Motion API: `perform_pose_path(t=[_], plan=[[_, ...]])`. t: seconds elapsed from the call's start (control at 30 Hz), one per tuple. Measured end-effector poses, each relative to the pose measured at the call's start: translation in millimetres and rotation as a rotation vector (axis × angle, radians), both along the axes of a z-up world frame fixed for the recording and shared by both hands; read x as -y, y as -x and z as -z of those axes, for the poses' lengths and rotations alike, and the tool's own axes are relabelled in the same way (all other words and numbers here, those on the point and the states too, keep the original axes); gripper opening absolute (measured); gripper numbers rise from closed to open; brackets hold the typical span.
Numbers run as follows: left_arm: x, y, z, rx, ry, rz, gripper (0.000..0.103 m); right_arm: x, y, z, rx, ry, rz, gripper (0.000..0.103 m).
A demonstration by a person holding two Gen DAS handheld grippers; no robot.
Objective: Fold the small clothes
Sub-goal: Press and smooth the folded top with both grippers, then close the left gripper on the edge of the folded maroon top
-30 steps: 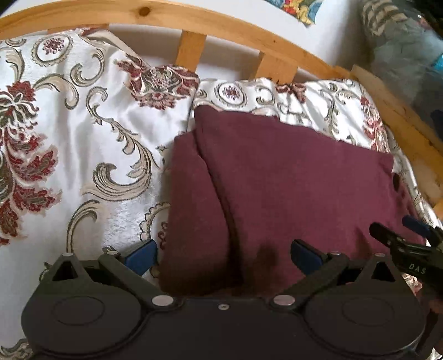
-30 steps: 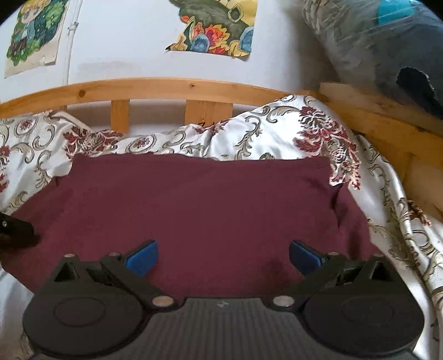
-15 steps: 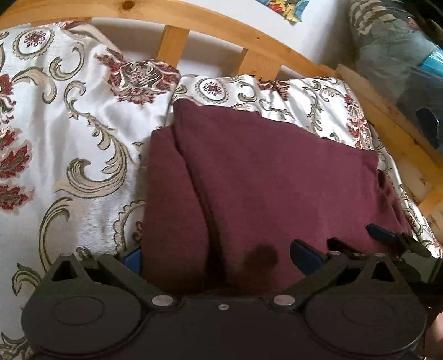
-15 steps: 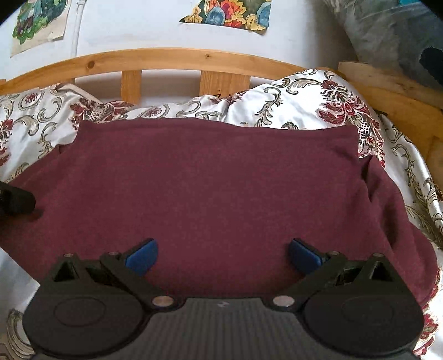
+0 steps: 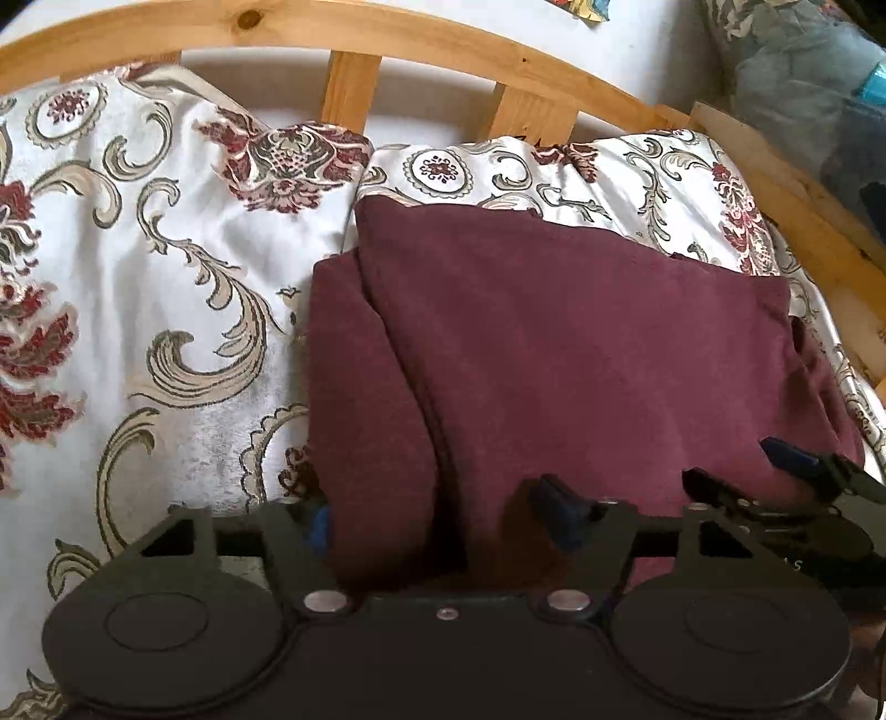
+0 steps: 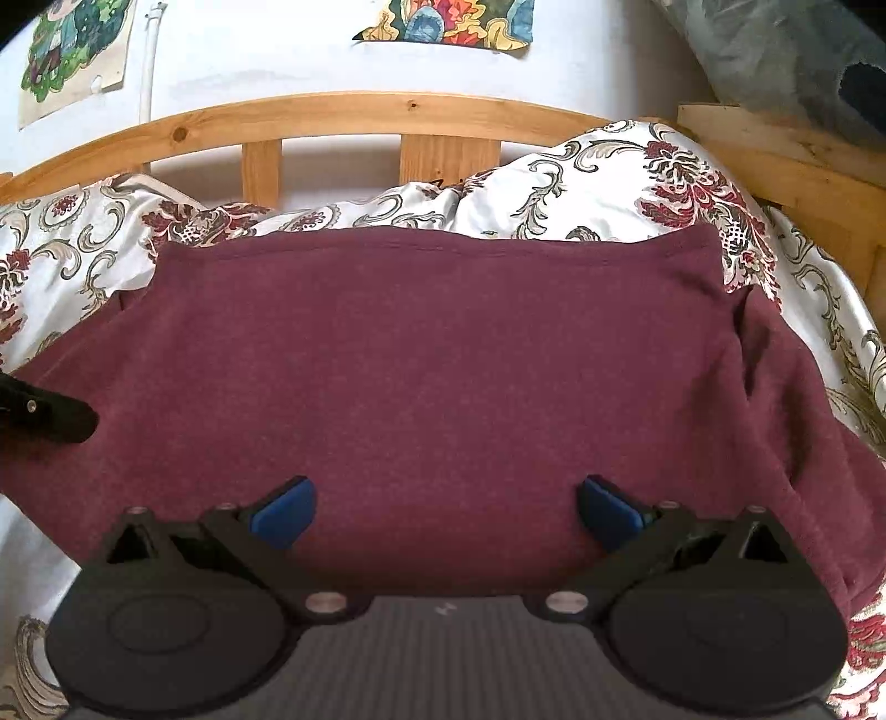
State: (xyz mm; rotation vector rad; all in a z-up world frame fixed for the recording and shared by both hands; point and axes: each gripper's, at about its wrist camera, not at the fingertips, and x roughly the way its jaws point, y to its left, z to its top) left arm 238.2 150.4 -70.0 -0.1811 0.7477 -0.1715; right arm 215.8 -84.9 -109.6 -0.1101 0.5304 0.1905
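Garment: I see a maroon knit top [image 6: 443,387], partly folded, spread ahead of both sets of fingers on the floral bedspread [image 5: 166,288].
Left gripper: my left gripper [image 5: 437,523] has its fingers set apart with the garment's near left edge bunched between them; the left blue pad [image 5: 318,526] is half hidden by cloth, so I can't say for sure it grips anything.
Right gripper: my right gripper [image 6: 443,507] has its fingers spread wide, both blue pads over the near hem, cloth lying flat between them.
Fold line: in the left view a lengthwise crease runs away from the fingers, with a narrower flap to its left.
Far edge: the stitched hem lies straight beyond the right fingers, against the rumpled bedspread.
Sleeve: to the right of the right fingers a fold of cloth bulges toward the bedspread.
Neighbour: the left gripper's black tip [image 6: 50,412] shows at the left of the right view, on the cloth.
Behind: wooden headboard [image 6: 354,116], then a wall with colourful posters [image 6: 459,22].
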Motion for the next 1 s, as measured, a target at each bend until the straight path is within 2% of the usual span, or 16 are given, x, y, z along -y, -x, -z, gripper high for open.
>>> perform_pose_path(t=[0.2, 0.37, 0.47, 0.57, 0.83, 1.0], plan=[[6.6, 2.4, -5.2, 0.019, -0.056, -0.016, 0.036, 2.3, -6.3, -6.5, -0.037, 0.013, -0.035, 0.103], [11.9, 5.0, -14.0, 0.032, -0.063, -0.011, 0.026, -2.8, -20.5, -21.3, -0.160, 0.034, -0.010, 0.103], [12.4, 5.0, -20.0, 0.020, -0.053, -0.015, 0.024, -8.7, -26.5, -28.1, -0.230, 0.038, 0.032, 0.103], [12.4, 4.1, -28.7, 0.009, -0.040, -0.011, 0.023, -12.5, -29.3, -35.8, -0.263, 0.039, 0.023, 0.103], [19.9, -3.7, -49.8, -0.050, -0.047, -0.011, 0.022, -16.4, -29.1, -47.9, -0.236, 0.041, -0.015, 0.103], [34.4, -5.3, -67.6, -0.043, -0.109, 0.028, 0.020, -8.8, -29.5, -53.9, -0.215, 0.042, -0.021, 0.103]])
